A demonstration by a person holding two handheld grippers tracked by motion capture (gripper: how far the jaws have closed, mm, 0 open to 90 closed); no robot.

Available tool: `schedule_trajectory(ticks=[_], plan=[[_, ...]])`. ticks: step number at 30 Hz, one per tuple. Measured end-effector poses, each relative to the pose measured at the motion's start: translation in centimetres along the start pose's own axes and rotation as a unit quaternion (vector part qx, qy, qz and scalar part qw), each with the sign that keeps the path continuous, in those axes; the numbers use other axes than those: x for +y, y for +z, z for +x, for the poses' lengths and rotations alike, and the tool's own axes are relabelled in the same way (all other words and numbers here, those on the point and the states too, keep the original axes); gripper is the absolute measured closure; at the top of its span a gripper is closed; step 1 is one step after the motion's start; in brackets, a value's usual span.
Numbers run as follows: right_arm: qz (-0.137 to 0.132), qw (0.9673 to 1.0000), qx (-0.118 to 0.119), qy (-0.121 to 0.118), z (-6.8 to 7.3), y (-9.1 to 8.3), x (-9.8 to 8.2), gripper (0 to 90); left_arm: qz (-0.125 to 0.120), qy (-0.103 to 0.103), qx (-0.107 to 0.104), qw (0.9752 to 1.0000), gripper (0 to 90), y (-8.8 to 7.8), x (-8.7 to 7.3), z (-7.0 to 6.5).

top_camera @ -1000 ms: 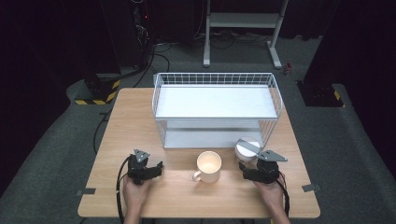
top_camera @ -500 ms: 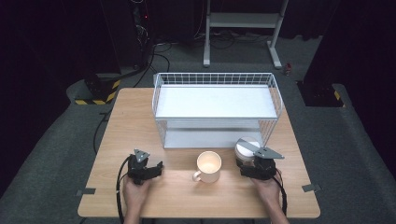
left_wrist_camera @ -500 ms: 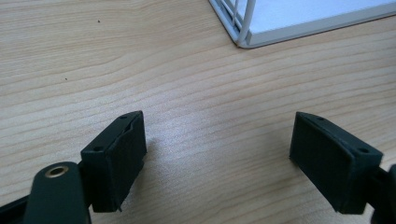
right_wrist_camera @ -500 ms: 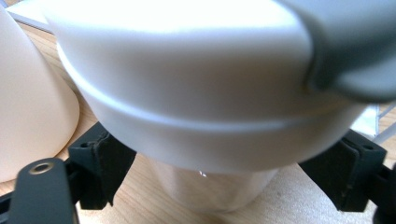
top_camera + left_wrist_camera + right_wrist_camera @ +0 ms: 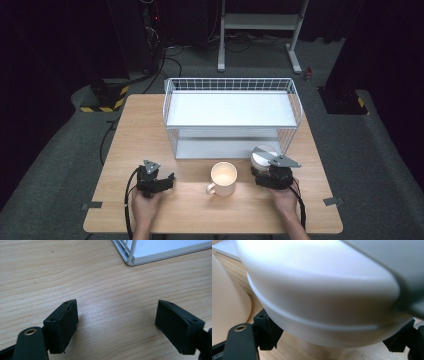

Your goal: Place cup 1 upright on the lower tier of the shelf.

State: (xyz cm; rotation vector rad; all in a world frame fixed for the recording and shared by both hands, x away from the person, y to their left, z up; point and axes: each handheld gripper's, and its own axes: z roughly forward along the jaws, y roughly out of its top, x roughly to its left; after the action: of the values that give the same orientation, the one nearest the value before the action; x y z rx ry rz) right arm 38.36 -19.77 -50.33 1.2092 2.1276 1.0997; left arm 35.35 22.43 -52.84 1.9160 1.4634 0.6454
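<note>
Right gripper closing around a white cup beside the wire rack

The right gripper point(image 5: 270, 172) is sitting at the near right of the table point(image 5: 150, 125), its jaws having just been closing with the white cup point(image 5: 262, 156) between them; whether the pads are pressing on it yet I cannot tell. The cup is standing just in front of the rack point(image 5: 230, 117), right of the cream mug point(image 5: 223, 178). In the right gripper view the cup point(image 5: 317, 290) is bulging well over both jaws, so a low, shallow bite is risking a slip or tip, and a sideways swing could be knocking the mug. The left gripper point(image 5: 156, 181) is resting wide open and empty at the near left.
</note>
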Motion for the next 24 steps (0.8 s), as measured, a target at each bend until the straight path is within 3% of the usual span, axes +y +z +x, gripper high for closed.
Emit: schedule_trajectory(ticks=[9,24], plan=[[-0.006,1.0000,0.003,0.006,-0.2,0.2,0.0,19.0,-0.001,0.001,0.001,1.0000,18.8,0.0,0.0,0.0],[-0.015,0.9999,0.001,-0.003,-0.5,0.1,1.0,19.0,0.000,-0.001,0.001,1.0000,19.0,0.0,0.0,0.0]])
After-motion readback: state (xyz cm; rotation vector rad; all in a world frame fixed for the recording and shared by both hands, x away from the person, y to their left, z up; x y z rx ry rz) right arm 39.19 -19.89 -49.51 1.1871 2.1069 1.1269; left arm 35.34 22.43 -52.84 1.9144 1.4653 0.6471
